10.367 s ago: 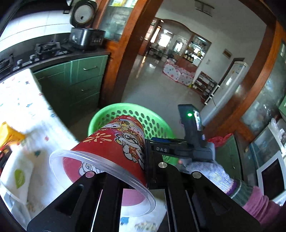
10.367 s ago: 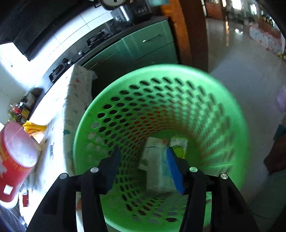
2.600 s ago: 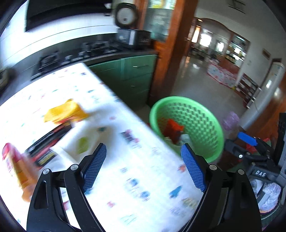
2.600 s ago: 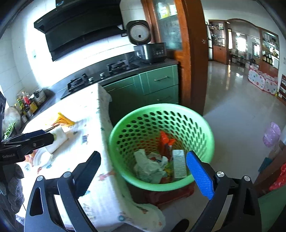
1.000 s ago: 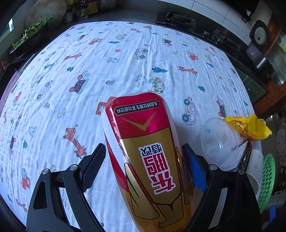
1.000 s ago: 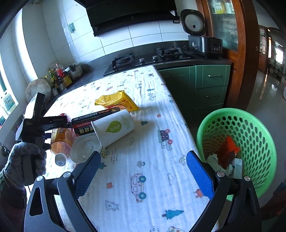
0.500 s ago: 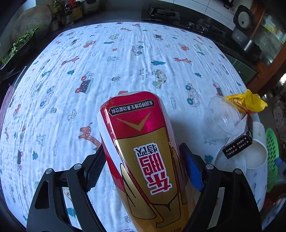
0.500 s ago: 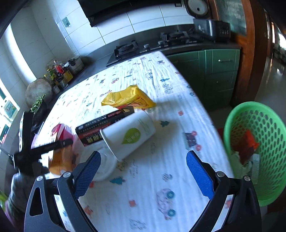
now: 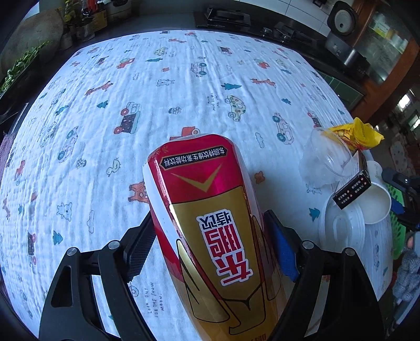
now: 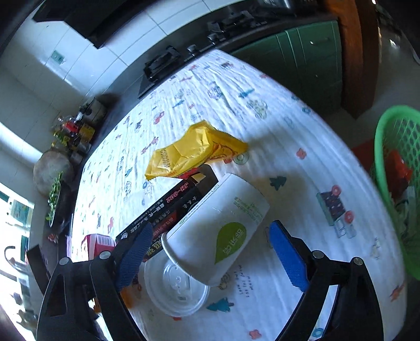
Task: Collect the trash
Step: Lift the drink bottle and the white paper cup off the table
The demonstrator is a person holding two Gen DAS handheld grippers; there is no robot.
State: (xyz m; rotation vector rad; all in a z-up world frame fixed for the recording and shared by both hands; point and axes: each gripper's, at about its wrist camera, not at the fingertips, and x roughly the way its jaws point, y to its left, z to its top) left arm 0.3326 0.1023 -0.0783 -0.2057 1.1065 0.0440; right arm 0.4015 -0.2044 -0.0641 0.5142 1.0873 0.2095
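Note:
My left gripper (image 9: pixel 210 246) is shut on a red and gold drink bottle (image 9: pixel 210 217), one pad on each side, just above the patterned tablecloth (image 9: pixel 131 91). My right gripper (image 10: pixel 210 251) is open, its fingers either side of a white paper cup (image 10: pixel 218 228) that lies on its side. Beside the cup lie a black carton (image 10: pixel 168 209), a yellow snack bag (image 10: pixel 191 152) and a clear plastic lid (image 10: pixel 176 288). The green trash basket (image 10: pixel 393 183) stands past the table's right edge with trash inside.
In the left wrist view a clear plastic cup (image 9: pixel 325 160) lies by the yellow bag (image 9: pixel 359 133) and carton (image 9: pixel 351 188). A stove and rice cooker (image 9: pixel 344 23) stand on the back counter. Jars and greens (image 10: pixel 71 131) line the far left counter.
My left gripper's pads have closed in onto the bottle. My right gripper has moved down and left toward the table, so the white cup now sits between its open fingers.

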